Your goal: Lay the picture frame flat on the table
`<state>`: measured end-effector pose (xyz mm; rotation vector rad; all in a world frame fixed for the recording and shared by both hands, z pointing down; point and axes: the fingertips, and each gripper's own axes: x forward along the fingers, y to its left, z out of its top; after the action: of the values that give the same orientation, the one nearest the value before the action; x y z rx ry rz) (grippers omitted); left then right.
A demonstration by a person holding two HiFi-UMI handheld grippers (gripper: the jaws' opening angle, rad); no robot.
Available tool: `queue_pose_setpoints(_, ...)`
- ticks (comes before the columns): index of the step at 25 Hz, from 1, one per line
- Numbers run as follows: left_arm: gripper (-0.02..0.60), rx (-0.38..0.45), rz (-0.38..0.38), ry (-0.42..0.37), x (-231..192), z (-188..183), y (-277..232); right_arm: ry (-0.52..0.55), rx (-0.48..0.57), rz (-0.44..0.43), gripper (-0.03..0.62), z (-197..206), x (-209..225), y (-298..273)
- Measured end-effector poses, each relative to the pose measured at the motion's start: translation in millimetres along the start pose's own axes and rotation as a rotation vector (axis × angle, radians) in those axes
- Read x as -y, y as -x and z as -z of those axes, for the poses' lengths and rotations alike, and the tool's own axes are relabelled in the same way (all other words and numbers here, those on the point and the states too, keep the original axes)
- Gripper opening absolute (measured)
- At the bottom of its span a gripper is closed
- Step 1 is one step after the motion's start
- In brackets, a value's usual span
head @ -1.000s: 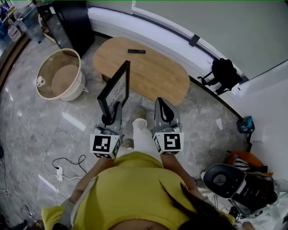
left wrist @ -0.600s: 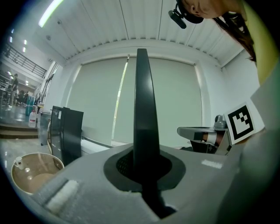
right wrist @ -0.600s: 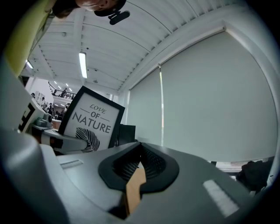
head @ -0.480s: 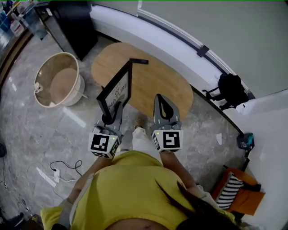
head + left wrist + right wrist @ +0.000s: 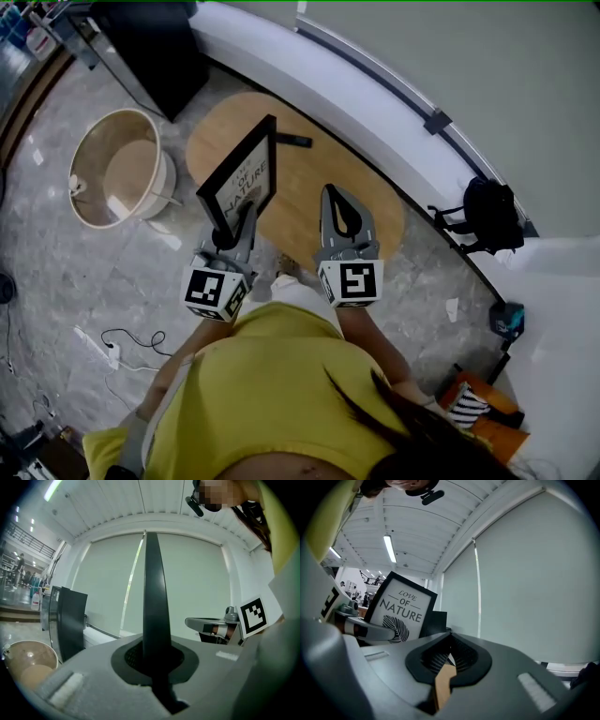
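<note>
Your left claw clamps the picture frame by its lower edge, holding it upright above the wooden surface, ready to tip flat; your right claw is closed and empty alongside.

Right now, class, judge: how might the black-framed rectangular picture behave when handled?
The black-framed rectangular picture looks rigid: it stands straight though the left gripper pinches only one edge. Thin and tall, it would probably tip if released upright.
</note>
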<state>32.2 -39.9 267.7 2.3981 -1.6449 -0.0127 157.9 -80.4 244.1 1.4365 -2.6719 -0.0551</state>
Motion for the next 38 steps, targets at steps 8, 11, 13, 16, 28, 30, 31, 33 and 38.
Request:
queue_pose_setpoints(8,0.009,0.003,-0.048,0.032,-24,2,-33,0.012,-0.022,-0.09,0.0,14,6,-44)
queue_pose_setpoints(11,0.009,-0.006,-0.052,0.047,-31,4,-35,0.009,-0.027,-0.119,0.0,16,0,-53)
queue_pose_setpoints(13,0.009,-0.01,-0.052,0.061,-36,4,-35,0.005,-0.03,-0.131,0.0,17,-5,-60)
queue_pose_setpoints(16,0.009,-0.014,-0.037,0.079,-44,3,-36,0.008,-0.028,-0.144,0.0,15,-12,-71)
queue_pose_setpoints(28,0.009,-0.076,0.084,0.157,-88,9,-60,-0.031,-0.11,-0.179,0.002,27,-35,-122)
queue_pose_setpoints(30,0.009,-0.094,0.111,0.182,-96,18,-68,-0.027,-0.127,-0.181,0.002,35,-35,-131)
queue_pose_setpoints(31,0.009,-0.102,0.123,0.192,-100,22,-72,-0.023,-0.133,-0.182,0.002,39,-35,-135)
queue_pose_setpoints(33,0.009,-0.112,0.15,0.209,-108,30,-80,-0.015,-0.146,-0.182,0.002,48,-36,-143)
queue_pose_setpoints(38,0.009,-0.122,0.222,0.252,-122,56,-96,-0.041,-0.206,-0.169,0.002,84,-34,-159)
